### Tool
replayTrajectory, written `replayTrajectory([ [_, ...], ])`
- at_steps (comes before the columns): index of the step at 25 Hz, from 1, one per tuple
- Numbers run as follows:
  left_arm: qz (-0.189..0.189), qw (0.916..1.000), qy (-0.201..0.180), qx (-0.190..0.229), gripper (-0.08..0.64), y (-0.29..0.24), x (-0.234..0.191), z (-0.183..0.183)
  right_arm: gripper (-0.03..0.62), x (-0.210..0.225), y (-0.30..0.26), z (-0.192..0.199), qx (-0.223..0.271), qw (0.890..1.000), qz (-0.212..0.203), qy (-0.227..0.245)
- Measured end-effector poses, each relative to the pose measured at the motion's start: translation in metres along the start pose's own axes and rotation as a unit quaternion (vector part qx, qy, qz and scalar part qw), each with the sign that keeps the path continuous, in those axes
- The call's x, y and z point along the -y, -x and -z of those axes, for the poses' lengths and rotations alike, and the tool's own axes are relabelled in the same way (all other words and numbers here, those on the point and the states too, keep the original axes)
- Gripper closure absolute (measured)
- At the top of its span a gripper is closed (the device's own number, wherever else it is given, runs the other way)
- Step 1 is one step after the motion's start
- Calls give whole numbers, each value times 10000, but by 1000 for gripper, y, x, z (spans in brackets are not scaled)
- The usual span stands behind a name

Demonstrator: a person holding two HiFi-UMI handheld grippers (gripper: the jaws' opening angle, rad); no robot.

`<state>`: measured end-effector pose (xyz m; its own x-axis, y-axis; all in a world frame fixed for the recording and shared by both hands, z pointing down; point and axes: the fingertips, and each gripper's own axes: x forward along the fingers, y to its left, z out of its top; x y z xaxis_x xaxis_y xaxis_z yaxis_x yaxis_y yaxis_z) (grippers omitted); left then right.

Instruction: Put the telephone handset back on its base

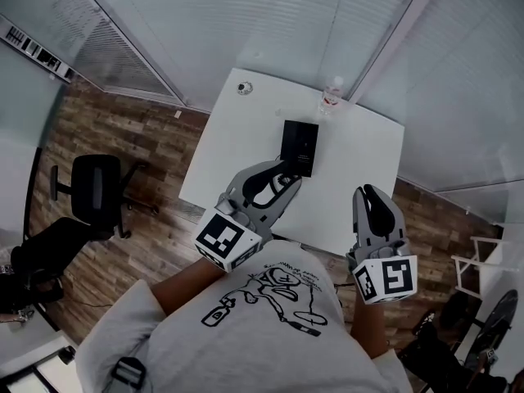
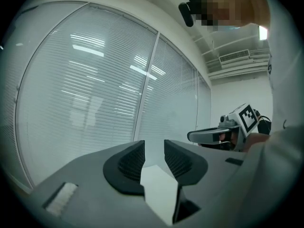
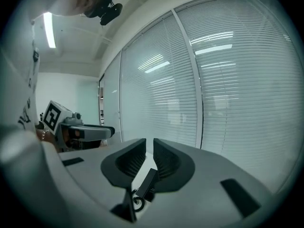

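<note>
Left claw (image 2: 154, 151) empty; bottle (image 1: 331, 99) on table (image 1: 237, 142).

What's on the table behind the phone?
A bottle stands behind the phone, near the far edge of the table; a small round object lies at its far left corner. The left tongs cover the phone's near end.

The left gripper (image 2: 154, 146) holds its jaws a little apart, with nothing between them. Through the gap shows a patch of white desk (image 2: 159, 189) far below. Closed window blinds (image 2: 85, 94) fill the background. At the right edge the right gripper (image 2: 197, 137) points level, its marker cube (image 2: 247, 118) behind it.
</note>
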<state>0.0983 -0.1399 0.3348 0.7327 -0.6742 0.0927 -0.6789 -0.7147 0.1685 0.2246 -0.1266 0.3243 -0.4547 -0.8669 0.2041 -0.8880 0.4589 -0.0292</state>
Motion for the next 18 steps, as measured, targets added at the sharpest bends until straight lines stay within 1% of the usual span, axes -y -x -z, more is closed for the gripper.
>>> replayTrajectory([
  [4, -2, 9999, -22, 168, 433, 6, 14, -16, 551, -5, 14, -14, 91, 9999, -55, 45],
  [8, 76, 9997, 24, 242, 433, 11, 27, -20, 551, -11, 25, -23, 164, 9995, -62, 257],
  [10, 52, 9997, 7, 243, 433, 13, 28, -19, 551, -12, 26, -23, 154, 9991, -30, 398],
  [18, 25, 10000, -8, 89, 433, 8, 21, -10, 551, -8, 27, -21, 204, 9996, -36, 186],
])
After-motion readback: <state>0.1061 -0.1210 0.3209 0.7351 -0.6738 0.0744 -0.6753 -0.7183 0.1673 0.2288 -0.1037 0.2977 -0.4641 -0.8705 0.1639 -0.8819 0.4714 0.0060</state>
